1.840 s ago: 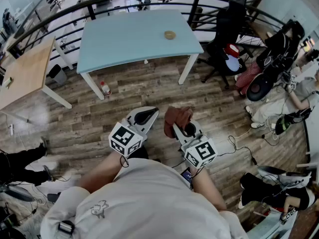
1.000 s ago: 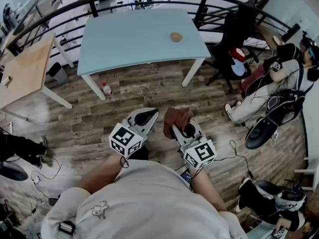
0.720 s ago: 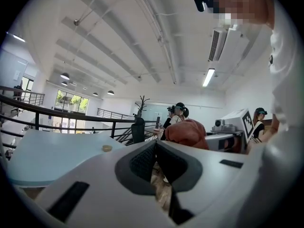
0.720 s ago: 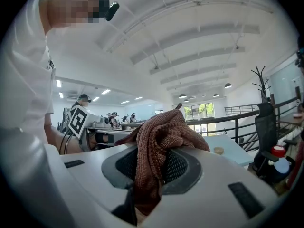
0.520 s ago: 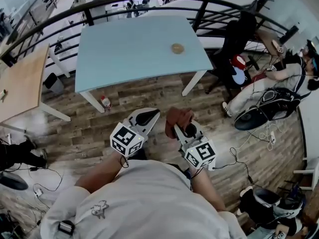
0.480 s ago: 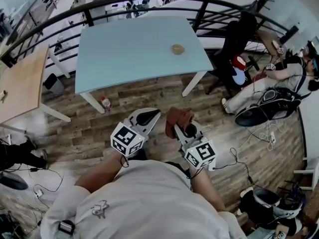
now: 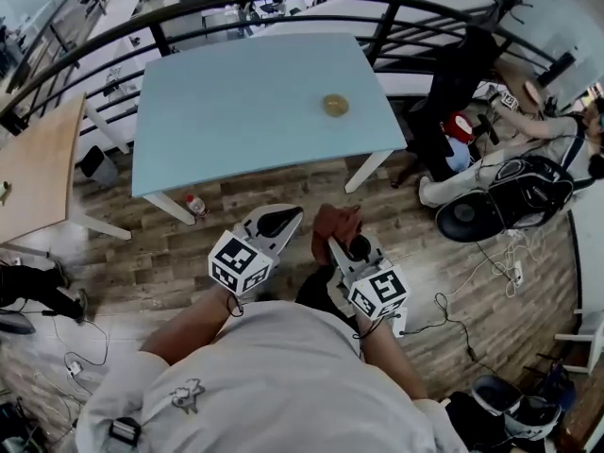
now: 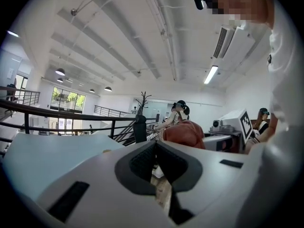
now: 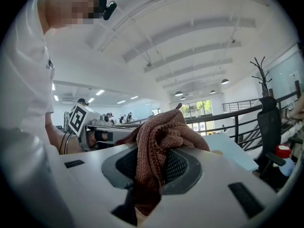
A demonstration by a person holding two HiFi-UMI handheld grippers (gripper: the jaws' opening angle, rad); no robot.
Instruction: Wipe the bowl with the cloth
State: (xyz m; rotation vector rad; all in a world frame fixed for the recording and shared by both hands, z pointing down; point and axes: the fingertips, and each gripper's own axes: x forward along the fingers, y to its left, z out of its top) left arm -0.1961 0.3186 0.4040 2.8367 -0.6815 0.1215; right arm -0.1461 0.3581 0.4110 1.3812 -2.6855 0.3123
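Note:
A small tan bowl (image 7: 334, 105) stands on the light blue table (image 7: 245, 102), right of its middle; it also shows as a speck in the left gripper view (image 8: 105, 151) and the right gripper view (image 9: 217, 152). My right gripper (image 7: 337, 243) is shut on a bunched brown cloth (image 7: 335, 222), which hangs out of its jaws (image 9: 159, 146). My left gripper (image 7: 285, 212) is beside it, shut with nothing in it (image 8: 156, 144). Both are held level in front of my body, over the wooden floor, short of the table's near edge.
A black railing (image 7: 236, 3) runs behind the table. A wooden table (image 7: 33, 173) stands at the left, and a bottle (image 7: 193, 204) sits on the floor by a table leg. At the right are an office chair (image 7: 458, 83), seated people (image 7: 528, 159) and floor cables (image 7: 453, 319).
The blue table and bowl have come closer and lower in the head view. Both grippers stay in the same pose before my body, cloth still held.

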